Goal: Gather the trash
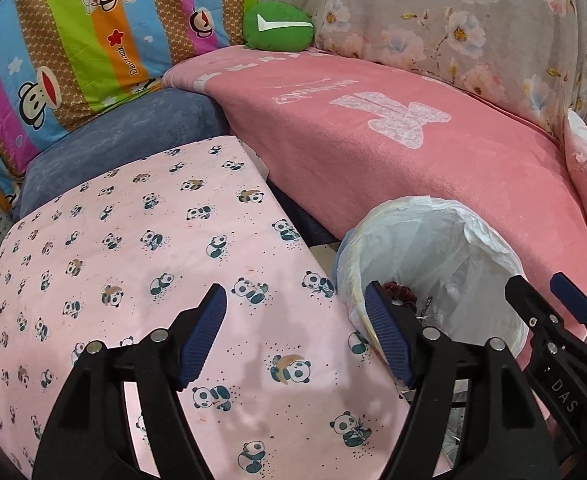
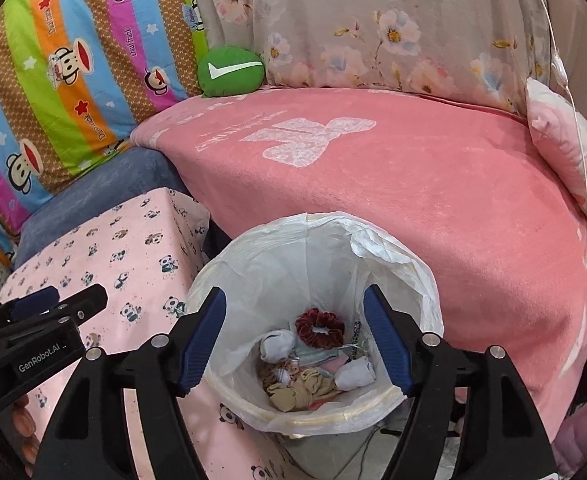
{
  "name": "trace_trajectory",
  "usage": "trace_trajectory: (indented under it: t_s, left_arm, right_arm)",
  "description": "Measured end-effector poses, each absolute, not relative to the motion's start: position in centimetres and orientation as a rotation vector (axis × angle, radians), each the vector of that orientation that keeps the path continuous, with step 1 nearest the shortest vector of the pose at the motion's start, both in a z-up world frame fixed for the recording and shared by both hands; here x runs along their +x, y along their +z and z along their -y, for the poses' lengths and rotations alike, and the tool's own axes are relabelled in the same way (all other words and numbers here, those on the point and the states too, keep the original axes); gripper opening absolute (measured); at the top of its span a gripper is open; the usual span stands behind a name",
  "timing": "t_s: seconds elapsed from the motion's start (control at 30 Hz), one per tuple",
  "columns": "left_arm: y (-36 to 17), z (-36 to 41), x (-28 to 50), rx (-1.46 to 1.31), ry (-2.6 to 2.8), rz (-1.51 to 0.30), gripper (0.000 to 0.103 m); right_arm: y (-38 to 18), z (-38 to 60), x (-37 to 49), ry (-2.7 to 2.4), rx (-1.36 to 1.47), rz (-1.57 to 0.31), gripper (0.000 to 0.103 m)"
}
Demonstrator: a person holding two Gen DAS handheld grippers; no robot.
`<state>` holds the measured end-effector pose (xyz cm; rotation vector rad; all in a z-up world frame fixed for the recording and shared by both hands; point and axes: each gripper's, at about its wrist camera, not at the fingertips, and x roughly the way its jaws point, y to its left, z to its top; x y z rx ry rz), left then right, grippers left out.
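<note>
A round bin with a white plastic liner [image 2: 425, 276] stands between a panda-print table and a pink couch. Inside lie a dark red scrunchie [image 2: 319, 326], balled white socks [image 2: 277, 346] and crumpled beige cloth [image 2: 305, 390]. My right gripper [image 2: 295, 300] hangs open right over the bin's mouth, nothing between its fingers. My left gripper [image 1: 295, 296] is open too, empty, over the table's right edge, its right finger in front of the bin's [image 1: 453, 248] rim. The scrunchie [image 1: 403, 292] peeks out there. Each gripper shows in the other's view: right gripper [image 1: 535, 282], left gripper [image 2: 73, 296].
The panda-print pink cloth [image 1: 133, 260] covers the low table. A pink blanket [image 1: 413, 160] lies on the couch seat, with a green pouch [image 1: 277, 26], a striped monkey quilt [image 1: 73, 40] and floral fabric [image 2: 373, 20] behind. A blue cushion [image 1: 133, 136] lies at left; a thin white cable [image 2: 573, 120] hangs at right.
</note>
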<state>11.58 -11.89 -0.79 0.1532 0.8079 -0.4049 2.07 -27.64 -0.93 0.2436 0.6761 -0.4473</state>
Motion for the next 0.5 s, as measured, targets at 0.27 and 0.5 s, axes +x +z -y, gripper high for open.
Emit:
trace_trajectory:
  t_s: [0.27, 0.5]
  left_arm:
    - [-1.1, 10.6, 10.4, 0.181, -0.332, -0.798, 0.083]
    - [-1.7, 10.1, 9.7, 0.198, -0.294, -0.811, 0.089]
  right_arm:
    - [-0.8, 25.9, 1.2, -0.480, 0.152, -0.732, 0.084]
    - [-0.9, 25.8, 0.5, -0.484, 0.168, -0.756, 0.084]
